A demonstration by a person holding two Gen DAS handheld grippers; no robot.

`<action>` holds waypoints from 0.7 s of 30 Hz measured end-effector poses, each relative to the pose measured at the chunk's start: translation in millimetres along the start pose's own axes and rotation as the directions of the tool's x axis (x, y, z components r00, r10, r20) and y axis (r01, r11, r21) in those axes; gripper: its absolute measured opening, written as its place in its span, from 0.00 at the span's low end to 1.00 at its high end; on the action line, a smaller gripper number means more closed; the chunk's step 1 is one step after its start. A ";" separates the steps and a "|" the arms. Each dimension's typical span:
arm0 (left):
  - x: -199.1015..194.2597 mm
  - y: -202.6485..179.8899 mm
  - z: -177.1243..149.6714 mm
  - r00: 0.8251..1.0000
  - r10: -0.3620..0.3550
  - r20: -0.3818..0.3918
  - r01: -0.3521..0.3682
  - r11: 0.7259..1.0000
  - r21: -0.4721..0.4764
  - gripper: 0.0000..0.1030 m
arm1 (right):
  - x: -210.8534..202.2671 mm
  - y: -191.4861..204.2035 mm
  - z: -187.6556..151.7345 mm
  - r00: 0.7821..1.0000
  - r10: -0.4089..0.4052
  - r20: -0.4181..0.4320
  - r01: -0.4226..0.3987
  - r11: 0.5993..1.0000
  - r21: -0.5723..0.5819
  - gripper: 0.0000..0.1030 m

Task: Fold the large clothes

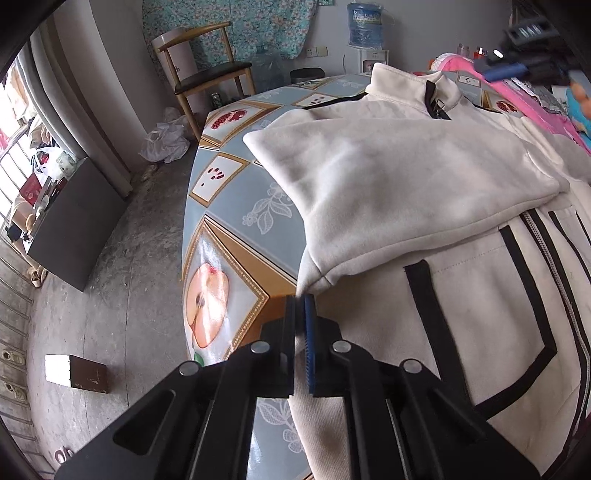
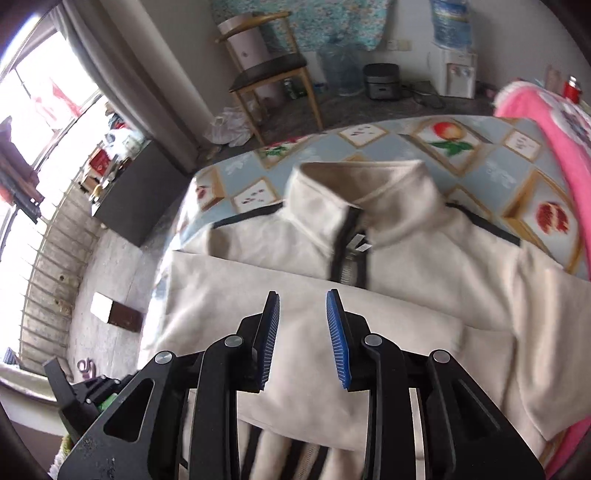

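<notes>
Just beyond the clenched, empty left tongs [image 1: 299, 306] lies the folded sleeve [image 1: 388, 184]; right tongs [image 2: 303, 306] hover released above the jacket [image 2: 406, 332]. Next grip: pinch the hem squarely.

A wooden chair [image 1: 207, 70] with a dark seat stands at the upper middle of the frame, against a floral cloth [image 1: 229, 26] on the wall. White bags [image 1: 166, 142] lie crumpled on the grey floor below it. A water dispenser [image 1: 369, 40] with a blue bottle is at the top right, a pink blanket [image 1: 532, 107] on the far right. A dark cabinet [image 1: 74, 225] sits at the left; a brown box [image 1: 77, 373] lies lower left. The tablecloth [image 1: 229, 206] shows fruit pictures.
</notes>
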State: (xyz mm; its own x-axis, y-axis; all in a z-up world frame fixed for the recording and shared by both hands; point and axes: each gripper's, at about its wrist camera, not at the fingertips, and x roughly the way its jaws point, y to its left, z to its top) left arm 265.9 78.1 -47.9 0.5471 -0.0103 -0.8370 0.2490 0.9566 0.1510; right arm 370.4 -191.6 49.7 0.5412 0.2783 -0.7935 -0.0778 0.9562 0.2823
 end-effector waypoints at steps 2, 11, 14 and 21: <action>0.4 1.1 0.2 1.000 -0.007 0.002 0.007 1.000 -0.009 0.04 | 31.6 37.5 17.0 0.995 0.076 -0.070 -0.079 0.996 -0.050 0.36; 2.9 21.3 -1.6 0.992 -0.126 0.009 0.125 0.980 -0.155 0.07 | 171.4 196.1 37.8 0.944 -0.066 -0.324 -0.046 0.944 -0.326 0.42; 3.1 20.2 -1.8 0.991 -0.131 0.012 0.132 0.978 -0.159 0.07 | 198.7 208.0 37.5 0.926 -0.182 -0.331 0.048 0.926 -0.374 0.37; -3.7 14.9 -2.2 0.994 -0.090 0.057 0.096 0.989 -0.112 0.05 | 184.6 195.2 43.5 0.961 -0.162 -0.225 0.079 0.938 -0.338 0.04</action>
State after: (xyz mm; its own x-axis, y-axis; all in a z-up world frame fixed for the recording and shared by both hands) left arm 265.8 93.1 -43.7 0.5672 -0.1128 -0.8158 0.2089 0.9779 0.0100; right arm 491.5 42.5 -18.1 0.3443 0.1328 -0.9294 -0.3132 0.9495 0.0196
